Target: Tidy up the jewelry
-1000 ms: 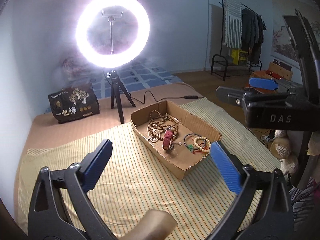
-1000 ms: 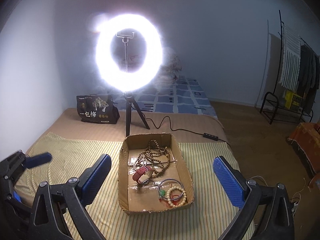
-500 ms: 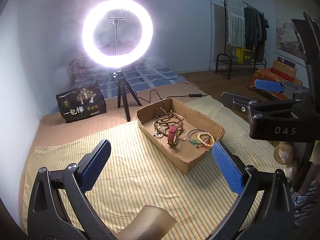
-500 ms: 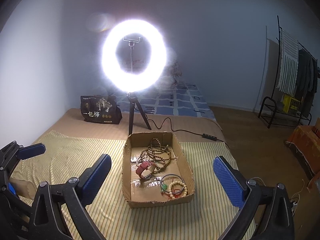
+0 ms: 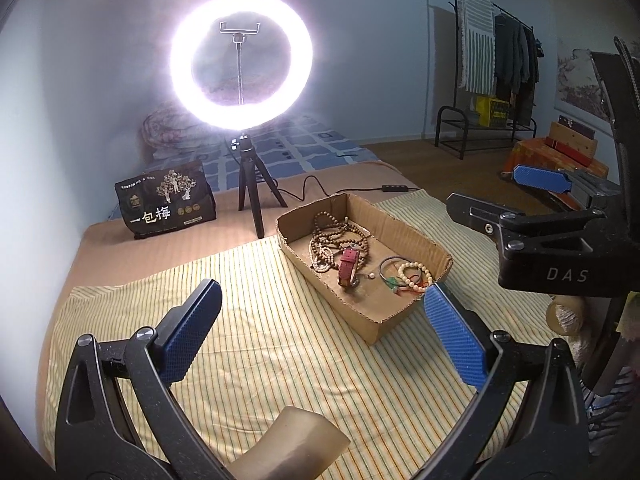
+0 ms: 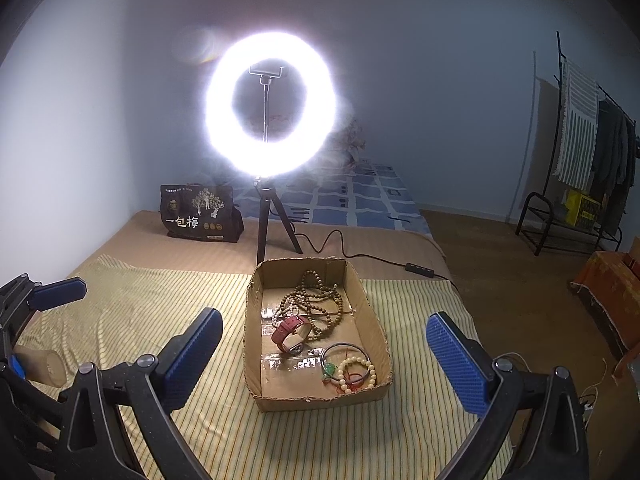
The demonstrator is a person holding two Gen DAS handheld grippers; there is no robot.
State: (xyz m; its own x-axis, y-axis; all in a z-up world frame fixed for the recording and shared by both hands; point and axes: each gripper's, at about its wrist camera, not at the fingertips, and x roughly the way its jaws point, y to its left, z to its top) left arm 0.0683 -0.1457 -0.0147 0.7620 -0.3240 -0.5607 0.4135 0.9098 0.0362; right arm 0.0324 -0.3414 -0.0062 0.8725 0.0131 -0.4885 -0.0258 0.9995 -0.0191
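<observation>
A shallow cardboard tray (image 5: pixel 400 322) (image 6: pixel 256 344) lies on the striped yellow cloth (image 5: pixel 260 340) (image 6: pixel 160 308). Inside it are brown bead strands (image 5: pixel 332 240) (image 6: pixel 316 300), a red-strapped watch (image 5: pixel 348 266) (image 6: pixel 292 332), a thin dark bangle (image 5: pixel 390 266) (image 6: pixel 344 354) and a cream bead bracelet (image 5: pixel 416 276) (image 6: pixel 358 374). My left gripper (image 5: pixel 322 332) is open and empty, low over the cloth short of the tray. My right gripper (image 6: pixel 324 356) is open and empty, with the tray framed between its fingers. The left view also shows the right gripper's body beside the tray on the right.
A lit ring light on a black tripod (image 5: pixel 250 196) (image 6: pixel 268 220) stands behind the tray, its cable (image 5: pixel 320 190) (image 6: pixel 360 256) trailing right. A dark printed bag (image 5: pixel 166 204) (image 6: pixel 200 214) sits at the back left. A tan rounded object (image 5: pixel 288 444) (image 6: pixel 42 366) lies near the left gripper.
Both grippers have drawn back and risen a little, so the tray sits slightly farther off in each view. Both stay open; the jewelry has not moved.
</observation>
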